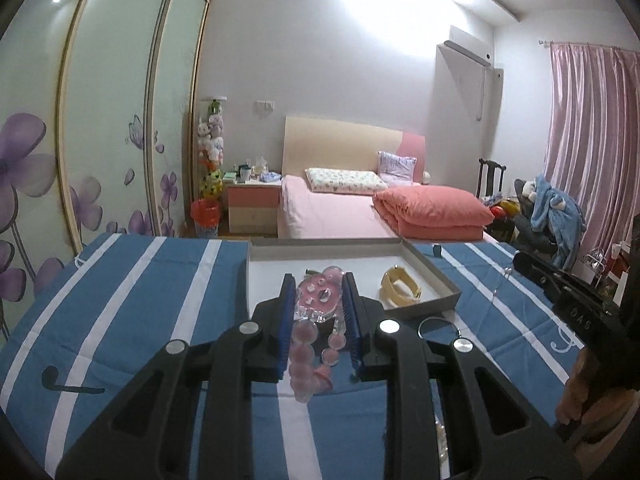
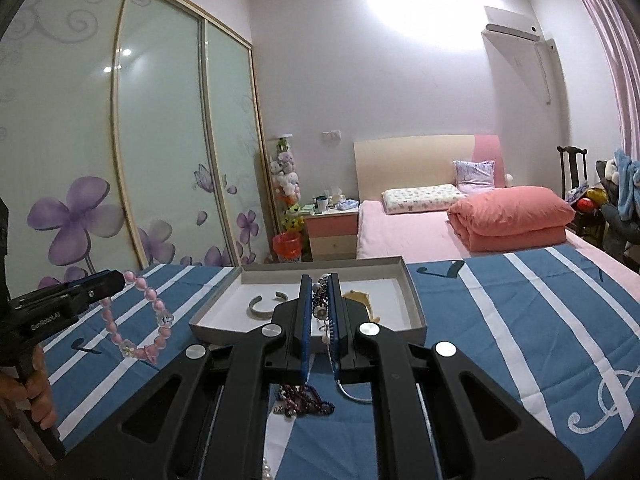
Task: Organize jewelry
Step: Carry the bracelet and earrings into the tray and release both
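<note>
both grippers up off the striped blue cover (image 2: 500, 320), each with a catch. left gripper (image 1: 318, 300) clamped on the pink bead bracelet (image 1: 308, 344), fingers (image 1: 286, 312) narrowly apart with beads wedged between the blue pads, the rest of the loop dangling free below, as seen from the right wrist view (image 2: 136, 320). held by one side, likely so the loop hangs open and drops cleanly. right gripper (image 2: 320, 300) pinched tight on a dark beaded strand (image 2: 322, 296), fingers (image 2: 306, 312) practically together, a thin white cord and a bunched dark tail trailing beneath. shallow grey tray (image 2: 416, 304) straight ahead, already holding a silver cuff (image 2: 266, 304) and a yellow band (image 1: 400, 290). both tools tilted slightly downward, aimed at the tray, side by side. next, probably, carry forward and release over the white floor, well clear of the cuff
</note>
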`<state>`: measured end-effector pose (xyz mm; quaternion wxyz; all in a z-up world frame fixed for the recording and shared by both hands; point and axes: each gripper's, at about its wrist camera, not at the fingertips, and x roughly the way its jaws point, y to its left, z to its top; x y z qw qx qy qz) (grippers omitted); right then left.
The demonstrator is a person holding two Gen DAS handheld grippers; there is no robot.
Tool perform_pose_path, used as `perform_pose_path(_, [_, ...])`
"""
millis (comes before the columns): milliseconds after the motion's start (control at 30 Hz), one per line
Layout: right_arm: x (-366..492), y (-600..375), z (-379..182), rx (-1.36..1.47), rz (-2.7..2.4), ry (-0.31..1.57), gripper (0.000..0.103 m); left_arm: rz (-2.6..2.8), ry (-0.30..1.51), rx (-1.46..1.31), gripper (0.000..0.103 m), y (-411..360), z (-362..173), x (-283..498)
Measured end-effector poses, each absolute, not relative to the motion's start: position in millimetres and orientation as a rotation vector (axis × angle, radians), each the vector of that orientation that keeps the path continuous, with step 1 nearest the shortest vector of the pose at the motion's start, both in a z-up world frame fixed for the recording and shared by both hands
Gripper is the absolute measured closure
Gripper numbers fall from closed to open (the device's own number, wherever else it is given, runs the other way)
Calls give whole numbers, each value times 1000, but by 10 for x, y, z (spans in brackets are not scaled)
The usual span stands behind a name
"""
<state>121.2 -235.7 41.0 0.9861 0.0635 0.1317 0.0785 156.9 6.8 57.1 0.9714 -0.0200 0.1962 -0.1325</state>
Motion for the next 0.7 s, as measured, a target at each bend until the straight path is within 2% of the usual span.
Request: perform_pose_path(700, [1383, -2281, 465, 90, 139, 204, 94, -216, 374, -47, 79, -111, 529, 1709])
